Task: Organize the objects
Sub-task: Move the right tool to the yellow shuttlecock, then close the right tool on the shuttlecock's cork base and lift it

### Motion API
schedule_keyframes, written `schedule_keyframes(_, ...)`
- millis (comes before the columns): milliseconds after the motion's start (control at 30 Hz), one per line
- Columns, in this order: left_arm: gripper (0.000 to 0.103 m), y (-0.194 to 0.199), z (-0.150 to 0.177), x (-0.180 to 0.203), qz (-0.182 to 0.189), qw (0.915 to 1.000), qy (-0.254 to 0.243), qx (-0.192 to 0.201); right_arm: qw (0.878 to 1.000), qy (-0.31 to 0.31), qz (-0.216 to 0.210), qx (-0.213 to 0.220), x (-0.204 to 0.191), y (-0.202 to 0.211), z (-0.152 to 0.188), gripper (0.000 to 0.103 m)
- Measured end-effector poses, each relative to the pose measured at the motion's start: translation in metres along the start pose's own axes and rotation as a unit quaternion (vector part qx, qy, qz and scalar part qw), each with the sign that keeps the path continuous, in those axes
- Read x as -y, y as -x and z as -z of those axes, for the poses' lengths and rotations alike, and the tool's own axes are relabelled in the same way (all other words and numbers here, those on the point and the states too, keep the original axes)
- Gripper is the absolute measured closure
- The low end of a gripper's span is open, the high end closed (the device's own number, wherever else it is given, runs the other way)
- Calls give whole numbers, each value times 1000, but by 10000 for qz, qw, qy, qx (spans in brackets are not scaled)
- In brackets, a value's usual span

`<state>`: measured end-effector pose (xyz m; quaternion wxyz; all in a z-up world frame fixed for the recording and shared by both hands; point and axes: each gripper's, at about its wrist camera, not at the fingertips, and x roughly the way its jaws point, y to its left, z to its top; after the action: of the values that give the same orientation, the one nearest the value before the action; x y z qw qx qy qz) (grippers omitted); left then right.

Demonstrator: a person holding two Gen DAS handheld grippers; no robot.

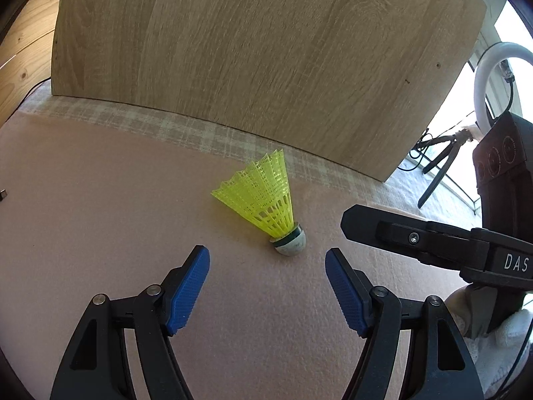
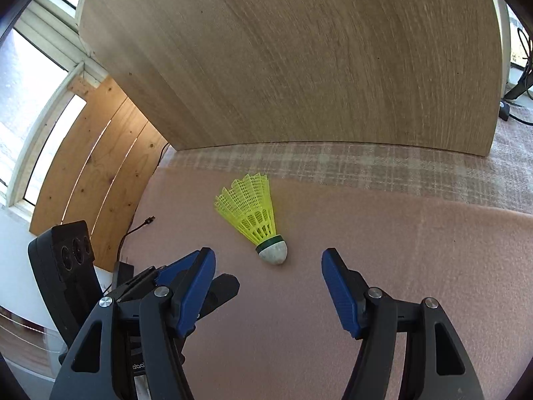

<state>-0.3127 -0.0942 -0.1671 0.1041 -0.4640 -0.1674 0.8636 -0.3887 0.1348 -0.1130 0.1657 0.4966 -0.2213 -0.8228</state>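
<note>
A yellow plastic shuttlecock (image 1: pixel 263 196) (image 2: pixel 250 210) with a white cork and a green band lies on its side on a pink mat (image 1: pixel 100 216) (image 2: pixel 416 266), cork towards me. My left gripper (image 1: pixel 267 252) is open, its blue pads on either side just short of the cork, and it holds nothing. My right gripper (image 2: pixel 269 254) is also open and empty, with the cork just at its fingertips. In the left wrist view the right gripper's black finger (image 1: pixel 366 225) reaches in from the right. The left gripper's finger (image 2: pixel 226 286) shows at lower left in the right wrist view.
An upright wooden board (image 1: pixel 266 50) (image 2: pixel 299 66) stands close behind the shuttlecock, on a checked cloth (image 1: pixel 186 130) (image 2: pixel 366 163). A black cable (image 2: pixel 140 226) lies at the mat's left edge. A ring light (image 1: pixel 483 73) on a tripod stands at the right.
</note>
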Motion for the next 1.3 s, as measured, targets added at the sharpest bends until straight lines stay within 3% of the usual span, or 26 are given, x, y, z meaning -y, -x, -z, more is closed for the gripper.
schedule_keyframes(333, 29, -29, -13, -15, 261, 9996, 117, 14, 9996, 41, -40, -289, -5, -45, -17, 40)
schedule_keyframes(467, 30, -35, -16, -15, 355, 9993, 115, 58, 9993, 10, -98, -363, -4, -53, -17, 46)
schedule_keyframes(567, 42, -40, -16, -11, 363, 9993, -59, 42, 9990, -12, -145, -428, -4, -60, -17, 55)
schedule_keyframes(667, 61, -43, -13, -7, 594, 9981, -134, -10, 9985, -86, -240, -490, -5, -65, -17, 65)
schedule_keyframes(767, 64, -44, -10, -2, 587, 9980, -210, -47, 9984, -81, -186, -532, -8, -66, -15, 71)
schedule_keyframes(1133, 65, -13, 28, 50, 762, 9961, -443, -97, 9982, -345, -306, -377, -7, -18, 24, 73)
schedule_keyframes(1200, 73, -1, 39, 62, 865, 9951, -472, -95, 9985, -326, -293, -327, -9, -2, 36, 73)
schedule_keyframes(1300, 73, 23, 56, 87, 780, 9946, -678, -20, 9985, -370, -325, -232, -10, 25, 55, 74)
